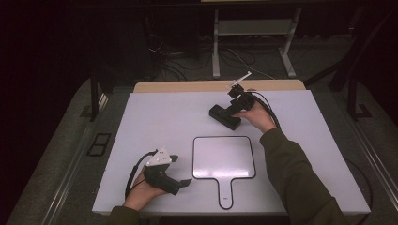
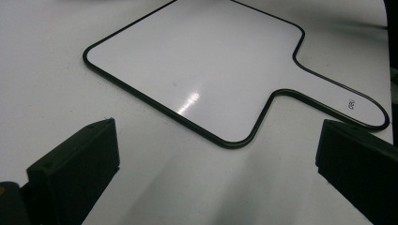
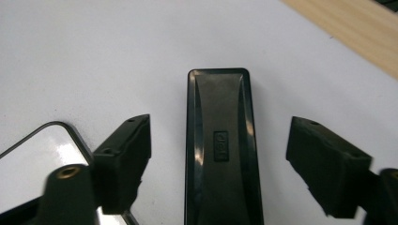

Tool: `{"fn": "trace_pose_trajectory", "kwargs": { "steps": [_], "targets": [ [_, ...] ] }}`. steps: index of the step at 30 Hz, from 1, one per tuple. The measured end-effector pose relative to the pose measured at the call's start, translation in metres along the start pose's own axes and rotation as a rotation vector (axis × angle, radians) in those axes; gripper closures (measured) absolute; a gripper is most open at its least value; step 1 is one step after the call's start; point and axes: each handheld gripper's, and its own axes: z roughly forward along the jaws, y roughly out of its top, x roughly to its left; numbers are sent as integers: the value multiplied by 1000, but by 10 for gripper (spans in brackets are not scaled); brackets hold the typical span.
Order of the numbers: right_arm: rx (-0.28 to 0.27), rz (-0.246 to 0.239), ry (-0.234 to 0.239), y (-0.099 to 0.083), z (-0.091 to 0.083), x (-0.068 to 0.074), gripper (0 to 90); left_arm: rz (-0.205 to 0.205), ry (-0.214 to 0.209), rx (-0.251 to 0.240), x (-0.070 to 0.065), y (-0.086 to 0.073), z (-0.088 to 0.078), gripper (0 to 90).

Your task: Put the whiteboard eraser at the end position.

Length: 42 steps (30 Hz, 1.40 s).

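A black rectangular eraser [image 1: 224, 116] lies flat on the white table, beyond the small whiteboard paddle [image 1: 224, 158]. In the right gripper view the eraser [image 3: 220, 150] runs lengthwise between the jaws of my right gripper [image 3: 218, 140], with a clear gap on each side. This gripper [image 1: 232, 112] is open and hovers just over the eraser. My left gripper [image 1: 180, 170] rests open at the table's near left, beside the paddle. In the left gripper view, the gripper [image 2: 216, 159] has nothing between its wide jaws, and the paddle [image 2: 197, 70] lies ahead with its handle [image 2: 338, 101] to the right.
A wooden strip [image 1: 216, 86] runs along the table's far edge. The white tabletop [image 1: 155, 122] is bare left of the eraser. Behind the table stand metal frame legs [image 1: 216, 47] and loose cables on the dark floor.
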Motion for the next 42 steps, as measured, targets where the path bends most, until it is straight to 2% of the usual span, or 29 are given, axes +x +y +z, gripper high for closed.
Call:
{"fn": "trace_pose_trajectory", "kwargs": {
  "steps": [5,10,19,22,26,36,42],
  "targets": [
    [-34,1,15,-7,-9,1,123,-6,1,-2,0,0,0,0],
    [-47,-3,38,-18,-14,7,104,-2,-1,-3,0,0,-1,0],
    [-86,-12,25,-36,-25,20,92,8,0,0,-1,0,-2,0],
    [-107,-16,32,-41,-28,25,92,1,-2,-5,-1,0,-1,0],
    [-147,-28,13,-50,-35,32,92,3,-2,-5,-2,-1,-2,0],
    [-172,-63,32,-67,-41,51,92,2,-2,0,-2,-1,-1,0],
    [-176,-81,9,-78,-45,60,93,6,0,5,-2,-1,-1,0]
  ]
}}
